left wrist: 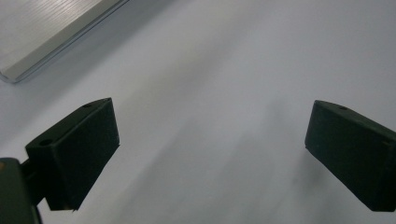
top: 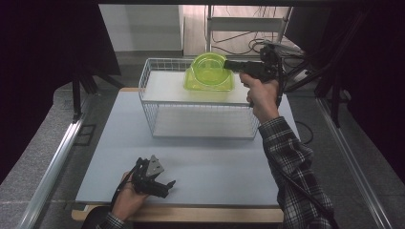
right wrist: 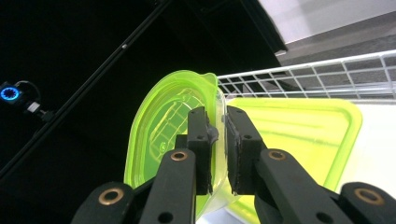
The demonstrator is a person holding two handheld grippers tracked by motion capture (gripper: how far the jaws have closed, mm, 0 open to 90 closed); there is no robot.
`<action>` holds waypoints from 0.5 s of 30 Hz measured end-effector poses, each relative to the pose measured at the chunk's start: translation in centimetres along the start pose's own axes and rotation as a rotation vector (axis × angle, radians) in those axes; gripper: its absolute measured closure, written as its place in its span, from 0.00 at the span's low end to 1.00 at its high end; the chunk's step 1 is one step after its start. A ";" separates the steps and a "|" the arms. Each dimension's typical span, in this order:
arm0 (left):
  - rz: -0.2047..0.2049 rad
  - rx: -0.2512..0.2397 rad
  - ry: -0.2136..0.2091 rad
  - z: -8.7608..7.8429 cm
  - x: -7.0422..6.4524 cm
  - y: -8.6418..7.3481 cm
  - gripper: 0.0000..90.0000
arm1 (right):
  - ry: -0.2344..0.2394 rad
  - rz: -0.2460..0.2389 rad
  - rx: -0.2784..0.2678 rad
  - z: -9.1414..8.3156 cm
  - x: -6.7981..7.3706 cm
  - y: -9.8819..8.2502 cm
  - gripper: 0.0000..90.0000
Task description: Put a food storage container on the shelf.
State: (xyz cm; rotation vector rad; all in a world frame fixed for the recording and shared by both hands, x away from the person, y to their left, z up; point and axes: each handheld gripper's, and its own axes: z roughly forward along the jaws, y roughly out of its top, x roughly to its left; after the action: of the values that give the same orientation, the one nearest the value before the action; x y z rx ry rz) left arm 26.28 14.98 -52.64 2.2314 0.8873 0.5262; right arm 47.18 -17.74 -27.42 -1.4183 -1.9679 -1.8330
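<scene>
My right gripper (right wrist: 218, 140) clamps green container (top: 208, 68) wall, rim tilted, above matching lid (right wrist: 308, 135) in wire basket (top: 157, 102); left gripper (left wrist: 210, 154) agape, idle.

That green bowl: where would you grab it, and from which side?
By its thin rim wall, coming from the right. The green bowl is deep and wide, so only the wall fits between the jaws. The right tool grips it that way, one jaw inside and one outside, above the green lid.
</scene>
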 end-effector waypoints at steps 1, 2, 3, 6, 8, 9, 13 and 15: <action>0.000 -0.001 -0.001 0.0 0.0 0.0 0.03 | -0.004 -0.001 0.000 0.2 0.0 0.1 0.90; 0.000 -0.001 -0.001 0.0 0.0 0.0 0.03 | -0.013 -0.002 -0.003 0.4 -0.1 0.2 0.90; 0.000 -0.001 -0.001 0.0 0.0 0.0 0.03 | -0.017 -0.001 -0.003 0.6 -0.1 0.3 0.90; -0.002 -0.001 -0.003 0.0 0.0 0.0 0.03 | -0.032 0.005 -0.009 1.1 -0.3 0.5 0.90; 0.001 -0.001 -0.003 0.0 0.0 0.0 0.03 | -0.052 0.008 -0.011 1.3 -0.5 0.7 0.90; 0.002 -0.001 -0.003 0.0 0.0 0.0 0.03 | -0.059 0.008 -0.012 1.4 -0.5 0.8 0.90; 0.004 -0.002 -0.002 0.0 0.0 0.0 0.03 | -0.075 0.019 -0.016 1.7 -0.8 1.0 0.90; 0.005 -0.001 -0.003 0.0 0.0 0.0 0.03 | -0.082 0.019 -0.018 1.8 -0.8 1.1 0.89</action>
State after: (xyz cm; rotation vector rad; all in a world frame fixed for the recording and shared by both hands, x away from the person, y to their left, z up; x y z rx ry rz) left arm 26.25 14.96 -52.64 2.2330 0.8804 0.5257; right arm 49.22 -16.83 -27.62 -1.5362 -1.9728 -1.8165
